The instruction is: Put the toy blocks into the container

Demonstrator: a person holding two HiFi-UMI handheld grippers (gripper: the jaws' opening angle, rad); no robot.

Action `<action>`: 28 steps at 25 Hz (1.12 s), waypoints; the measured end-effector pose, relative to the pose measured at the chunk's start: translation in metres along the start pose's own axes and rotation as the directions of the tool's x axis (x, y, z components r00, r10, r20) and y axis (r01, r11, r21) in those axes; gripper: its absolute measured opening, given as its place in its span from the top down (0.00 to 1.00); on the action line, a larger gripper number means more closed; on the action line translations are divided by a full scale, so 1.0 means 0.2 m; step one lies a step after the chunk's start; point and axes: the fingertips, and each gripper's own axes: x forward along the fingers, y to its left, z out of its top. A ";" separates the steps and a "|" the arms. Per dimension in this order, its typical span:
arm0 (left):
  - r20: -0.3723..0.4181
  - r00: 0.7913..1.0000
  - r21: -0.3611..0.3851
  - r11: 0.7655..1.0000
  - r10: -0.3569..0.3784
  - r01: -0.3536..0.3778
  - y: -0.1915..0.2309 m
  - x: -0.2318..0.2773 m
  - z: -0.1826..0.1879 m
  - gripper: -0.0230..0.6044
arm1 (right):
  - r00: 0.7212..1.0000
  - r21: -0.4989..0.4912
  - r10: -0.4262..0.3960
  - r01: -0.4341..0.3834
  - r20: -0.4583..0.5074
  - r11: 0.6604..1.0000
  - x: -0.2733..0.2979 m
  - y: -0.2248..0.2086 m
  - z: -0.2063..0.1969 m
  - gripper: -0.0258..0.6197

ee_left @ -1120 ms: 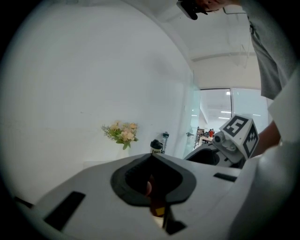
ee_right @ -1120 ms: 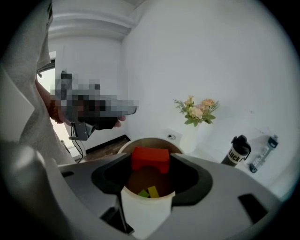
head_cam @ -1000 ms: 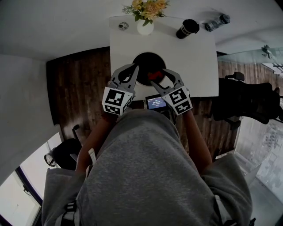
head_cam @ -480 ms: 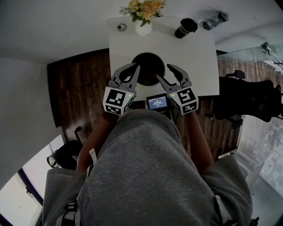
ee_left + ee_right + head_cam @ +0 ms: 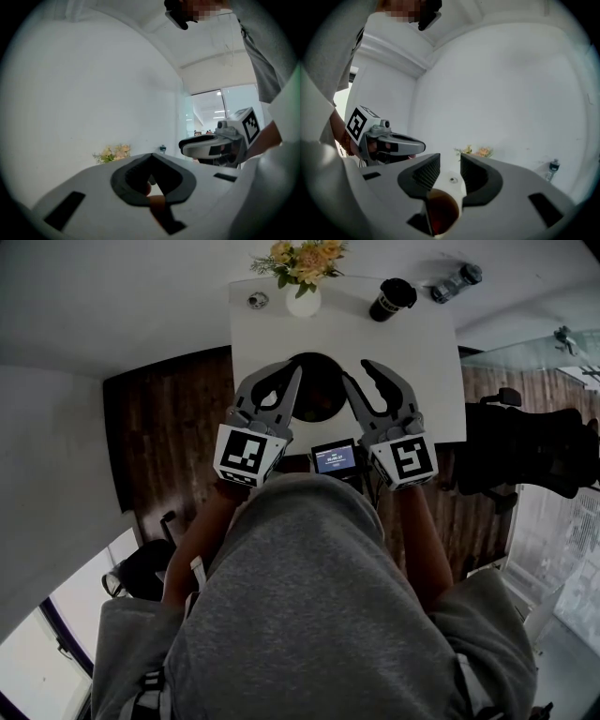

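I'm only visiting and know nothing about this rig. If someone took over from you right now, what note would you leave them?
Left gripper: shut, tips touching, no block seen in it; held over the near left edge of the container.
Right gripper: open, jaws have just been closing, nothing between them; held over the container's right edge.
Things: the container sits on the table; its inside is too dark to count blocks.
Done: no loose block shows on the visible table.
Left: check the spots hidden under the grippers; otherwise probably finished.
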 end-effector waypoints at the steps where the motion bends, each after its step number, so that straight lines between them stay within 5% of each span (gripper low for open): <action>1: 0.010 1.000 0.010 1.000 -0.003 0.003 -0.01 0.00 0.03 0.96 | 1.000 -0.009 -0.002 0.002 0.019 1.000 -0.01 0.00 0.03 0.76; 8: 0.043 0.999 0.054 0.998 -0.027 0.025 -0.06 0.02 0.12 0.96 | 0.994 -0.029 -0.070 0.073 0.088 0.997 -0.04 -0.04 0.11 0.90; 28: 0.004 0.999 0.080 0.996 -0.044 0.043 -0.17 0.11 0.04 0.96 | 0.993 0.024 -0.097 0.095 0.062 0.995 -0.12 -0.18 -0.05 0.93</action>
